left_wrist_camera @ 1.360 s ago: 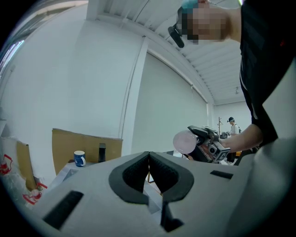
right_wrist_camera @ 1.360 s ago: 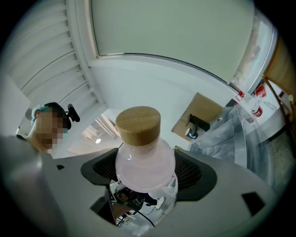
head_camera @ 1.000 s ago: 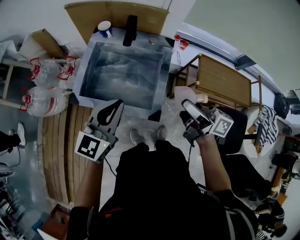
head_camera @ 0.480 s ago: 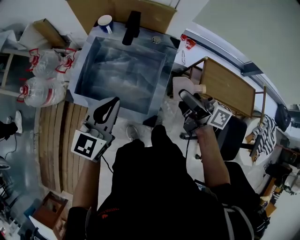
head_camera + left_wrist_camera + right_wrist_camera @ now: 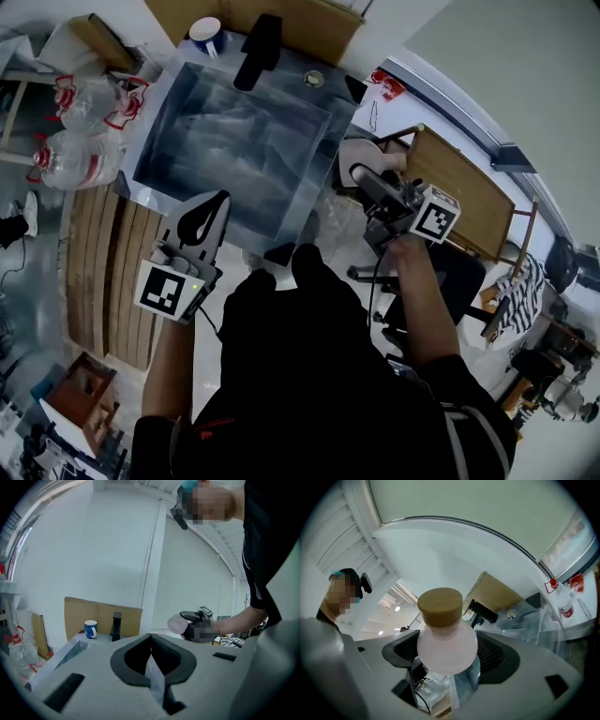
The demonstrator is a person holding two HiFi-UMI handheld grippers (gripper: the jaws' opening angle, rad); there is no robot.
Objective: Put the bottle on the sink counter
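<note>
We are looking steeply down on a person at a steel sink, holding 2 grippers. The right gripper [image 5: 370, 180] is clamping a pale, round bottle [image 5: 353, 157] by its body, the wooden cap [image 5: 439, 605] standing clear of the jaws. The bottle is hanging in the air just beside the sink's right edge, not over it, and seems tipped, with its base toward the sink. The sink counter [image 5: 330, 86] is lying left of and ahead of this gripper, near the black faucet [image 5: 258, 52]. The left gripper [image 5: 208, 214] is hovering over the sink's near edge, jaws pressed together on nothing. We are judging the right gripper the nearer one, needing a leftward, forward carry.
</note>
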